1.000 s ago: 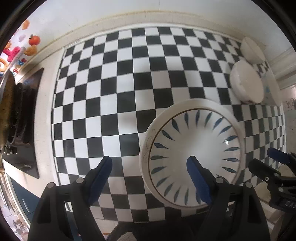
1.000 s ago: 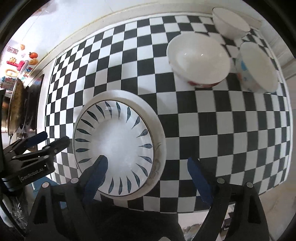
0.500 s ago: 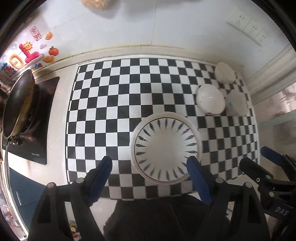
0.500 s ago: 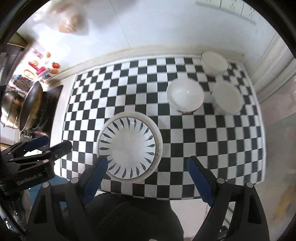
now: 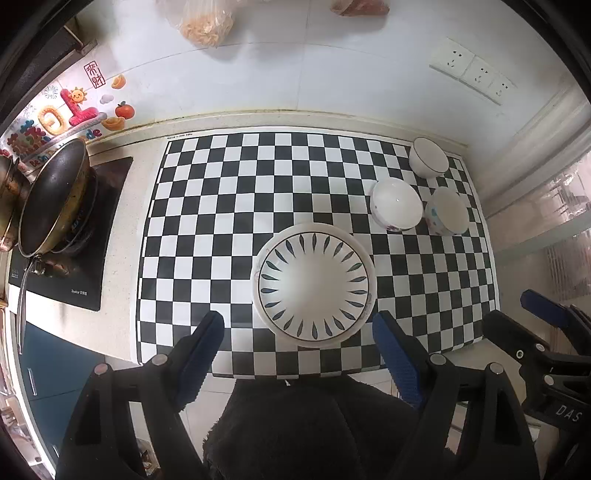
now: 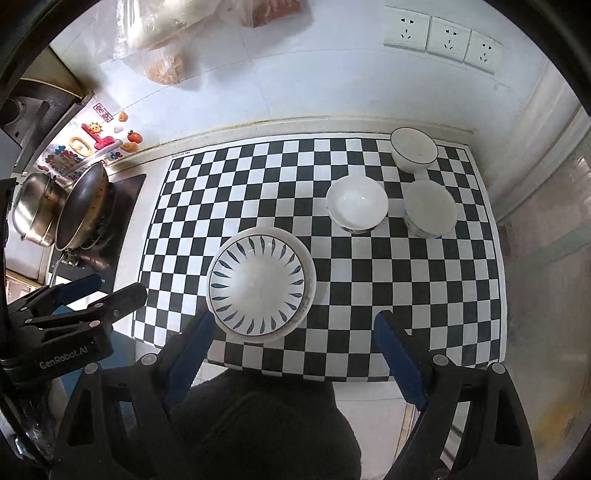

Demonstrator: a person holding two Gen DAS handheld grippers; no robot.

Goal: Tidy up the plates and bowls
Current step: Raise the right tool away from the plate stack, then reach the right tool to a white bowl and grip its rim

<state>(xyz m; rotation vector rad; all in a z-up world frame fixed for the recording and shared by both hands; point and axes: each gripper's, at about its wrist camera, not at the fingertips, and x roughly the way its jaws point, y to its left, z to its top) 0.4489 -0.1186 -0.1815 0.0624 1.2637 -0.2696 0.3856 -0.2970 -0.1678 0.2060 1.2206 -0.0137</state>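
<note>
A white plate with blue leaf marks (image 5: 314,283) sits stacked on a larger white plate on the checkered mat (image 5: 229,221); it also shows in the right wrist view (image 6: 258,286). Three white bowls stand at the mat's far right: a dark-rimmed bowl (image 6: 413,149), a middle bowl (image 6: 356,208) and a bowl with coloured spots (image 6: 429,211). My left gripper (image 5: 299,339) is open and empty, high above the mat's near edge. My right gripper (image 6: 295,341) is open and empty, likewise high above.
A wok (image 5: 51,199) and a steel pot (image 6: 33,210) sit on the black hob (image 5: 74,258) at the left. Food bags (image 6: 173,48) hang on the wall. Sockets (image 6: 439,35) are at upper right. The mat's near edge overhangs the counter.
Both grippers have risen well away from the counter, so the plates and bowls look smaller. The plates and bowls have not moved.
</note>
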